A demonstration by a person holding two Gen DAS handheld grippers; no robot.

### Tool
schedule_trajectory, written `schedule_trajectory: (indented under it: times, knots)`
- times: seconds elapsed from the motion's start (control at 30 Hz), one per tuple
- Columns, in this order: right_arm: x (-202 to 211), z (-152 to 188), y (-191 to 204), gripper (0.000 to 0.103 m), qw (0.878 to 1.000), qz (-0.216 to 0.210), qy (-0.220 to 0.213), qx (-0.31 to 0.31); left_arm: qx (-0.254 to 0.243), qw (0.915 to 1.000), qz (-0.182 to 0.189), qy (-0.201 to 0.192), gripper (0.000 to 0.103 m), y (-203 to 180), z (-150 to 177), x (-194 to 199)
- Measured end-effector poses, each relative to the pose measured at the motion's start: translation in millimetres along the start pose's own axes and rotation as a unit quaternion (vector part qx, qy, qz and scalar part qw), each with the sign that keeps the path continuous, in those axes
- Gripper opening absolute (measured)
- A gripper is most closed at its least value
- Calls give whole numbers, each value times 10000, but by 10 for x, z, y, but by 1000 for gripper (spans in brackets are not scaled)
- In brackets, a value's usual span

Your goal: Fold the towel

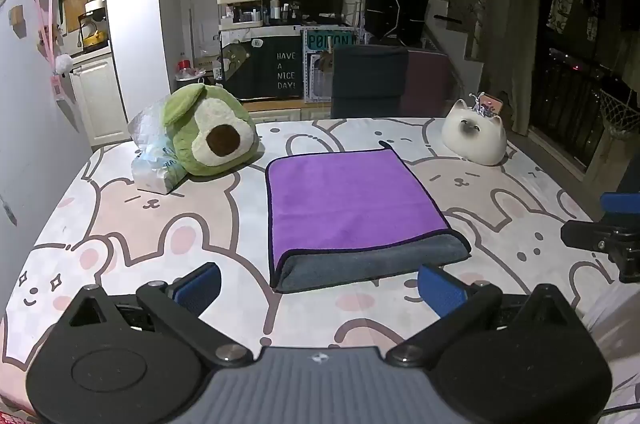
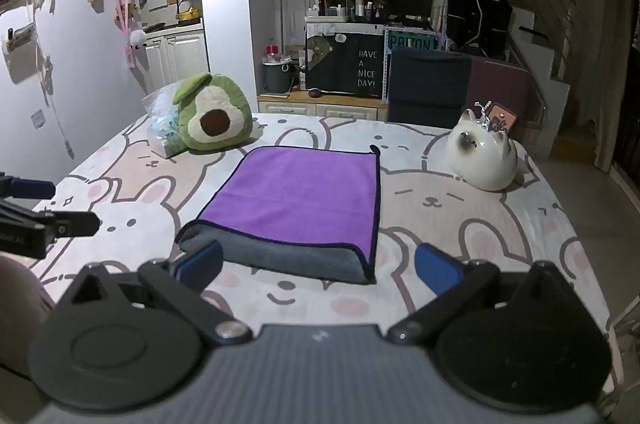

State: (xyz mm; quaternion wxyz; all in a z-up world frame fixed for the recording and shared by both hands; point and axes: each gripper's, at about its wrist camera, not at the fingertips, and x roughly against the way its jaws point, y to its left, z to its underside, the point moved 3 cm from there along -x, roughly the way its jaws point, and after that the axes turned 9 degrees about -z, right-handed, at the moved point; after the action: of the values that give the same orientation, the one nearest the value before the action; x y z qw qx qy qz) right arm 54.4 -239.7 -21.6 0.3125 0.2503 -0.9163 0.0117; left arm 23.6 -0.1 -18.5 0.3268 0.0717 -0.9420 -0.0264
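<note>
A purple towel point(image 1: 348, 201) with a grey underside lies folded flat on the bunny-print table cover point(image 1: 160, 224); its grey lower layer sticks out at the near edge. It also shows in the right wrist view point(image 2: 304, 195). My left gripper point(image 1: 320, 288) is open and empty, just in front of the towel's near edge. My right gripper point(image 2: 320, 268) is open and empty, at the towel's near edge, its blue left fingertip point(image 2: 204, 260) close by the grey corner. Each gripper shows at the side of the other's view: the right point(image 1: 608, 228), the left point(image 2: 36, 212).
A green avocado plush point(image 1: 208, 131) leans on a plastic tissue pack point(image 1: 156, 159) at the back left. A white ceramic cat point(image 1: 476, 135) stands at the back right. A dark chair point(image 1: 368, 79) stands behind the table's far edge. A wall is on the left.
</note>
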Motion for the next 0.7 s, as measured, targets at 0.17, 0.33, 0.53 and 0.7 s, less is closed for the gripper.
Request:
schedule_trajectory:
  times: [0.17,0.33,0.53,0.7]
  knots:
    - [3,1,-1,103,10000,-6,-11,-6,-65,10000,-27,-15,103,-25,3,7]
    - [-3,6,1,103,10000,-20,3,1,-11,10000,4,4,103,-21,27,0]
    - [3,-7,-16,103,10000,-11,7,15,-19,10000,-5,8,103,-20,18,-3]
    - [-16,-18,6,103,10000,-8,7,32,-14,10000,-5,15,103,-20,16,-3]
